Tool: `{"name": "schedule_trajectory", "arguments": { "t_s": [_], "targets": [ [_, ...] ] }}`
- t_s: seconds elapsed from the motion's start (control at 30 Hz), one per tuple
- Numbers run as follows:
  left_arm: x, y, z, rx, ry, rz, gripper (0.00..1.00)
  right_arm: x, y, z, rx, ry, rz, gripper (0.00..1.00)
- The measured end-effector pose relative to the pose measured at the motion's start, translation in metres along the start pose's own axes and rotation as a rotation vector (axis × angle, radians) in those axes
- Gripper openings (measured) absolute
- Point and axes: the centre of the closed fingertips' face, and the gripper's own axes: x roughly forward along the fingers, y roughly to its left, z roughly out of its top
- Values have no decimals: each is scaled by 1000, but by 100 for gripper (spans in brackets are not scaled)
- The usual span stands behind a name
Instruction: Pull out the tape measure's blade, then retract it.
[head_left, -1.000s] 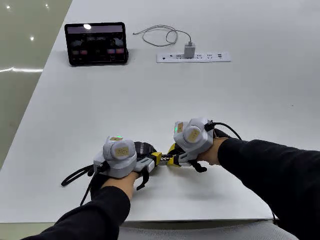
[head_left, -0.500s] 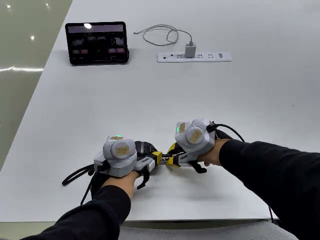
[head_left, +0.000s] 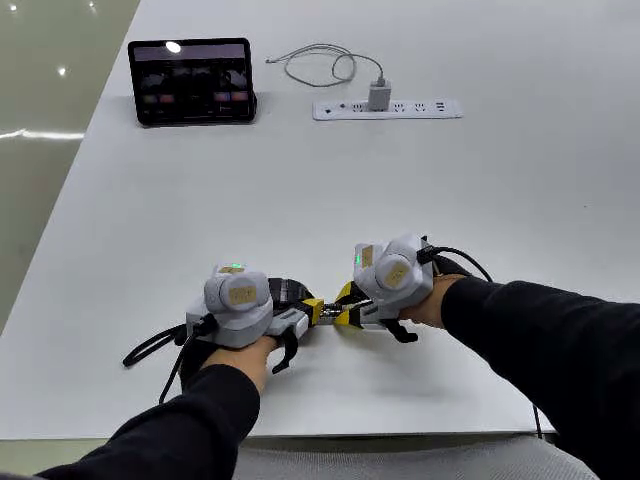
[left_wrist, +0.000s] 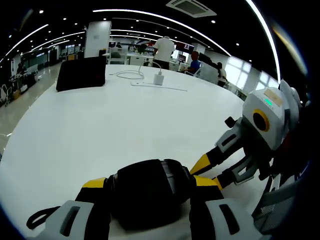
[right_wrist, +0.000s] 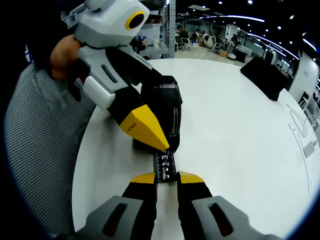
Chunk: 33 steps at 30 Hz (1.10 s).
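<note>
Fingers (right_wrist: 144, 179) of the right gripper (right_wrist: 166, 176) pinch the blade (right_wrist: 164, 164), with only a short stretch drawn from the black tape measure (left_wrist: 147, 192), which the left gripper (left_wrist: 150, 181) clamps by its sides on the table (head_left: 300, 180). Pulling looks barely begun; most of the draw and all the retracting seem left to do.

Open-plan office: long white surface (head_left: 330, 190) with tablet (head_left: 190, 80) and power strip (head_left: 388, 109), ceiling strip lights (left_wrist: 150, 17), people (left_wrist: 163, 49) at desks behind.
</note>
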Motion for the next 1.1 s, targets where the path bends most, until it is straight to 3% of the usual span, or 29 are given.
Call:
{"name": "schedule_trajectory", "arguments": {
  "t_s": [0.43,1.1],
  "targets": [
    [-2,1,0,-18,-9,-4,60,6,0,8,20,-20,-5,10],
    [-2,1,1,-24,-12,-17,60,15,3,18,-9,-36,10,10]
  ]
}}
